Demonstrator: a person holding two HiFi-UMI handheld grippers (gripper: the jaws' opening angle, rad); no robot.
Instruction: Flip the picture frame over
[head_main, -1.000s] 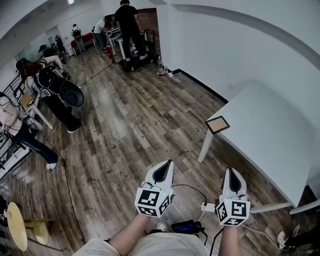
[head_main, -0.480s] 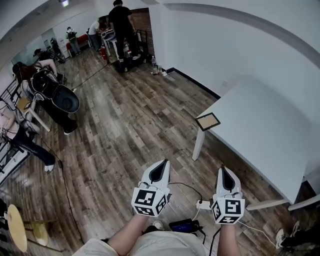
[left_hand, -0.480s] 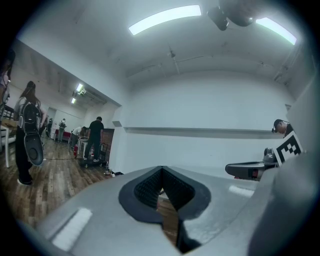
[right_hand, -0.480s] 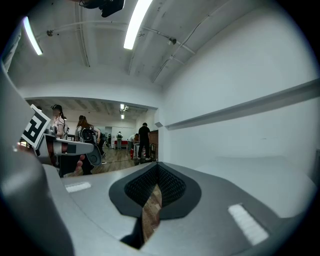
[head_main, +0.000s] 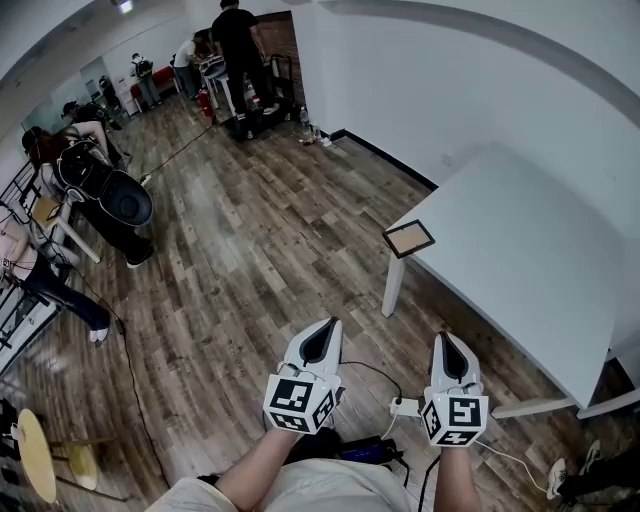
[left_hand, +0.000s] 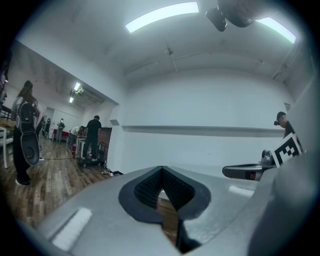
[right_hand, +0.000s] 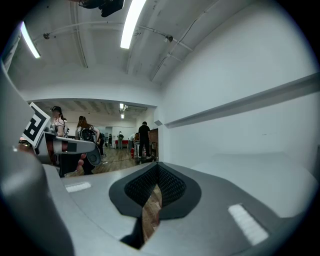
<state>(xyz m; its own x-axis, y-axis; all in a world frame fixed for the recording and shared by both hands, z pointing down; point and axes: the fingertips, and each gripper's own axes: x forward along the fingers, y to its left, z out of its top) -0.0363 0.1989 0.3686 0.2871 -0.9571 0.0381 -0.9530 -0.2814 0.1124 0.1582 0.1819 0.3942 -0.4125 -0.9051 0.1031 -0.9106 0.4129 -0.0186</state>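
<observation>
Carrying left tool (head_main: 327, 326) and right tool (head_main: 447, 338) level, side by side, both pressed together and empty, probably just for the approach. Well ahead, slightly right of the right tool: picture frame (head_main: 409, 239), flat on the desk (head_main: 520, 270) corner.

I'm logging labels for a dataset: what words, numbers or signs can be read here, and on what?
No readable words or numbers anywhere.
Left tool and right tool: black-and-white square markers, patterns only, no letters.
Picture frame on the white table: plain brown face, no print.
</observation>
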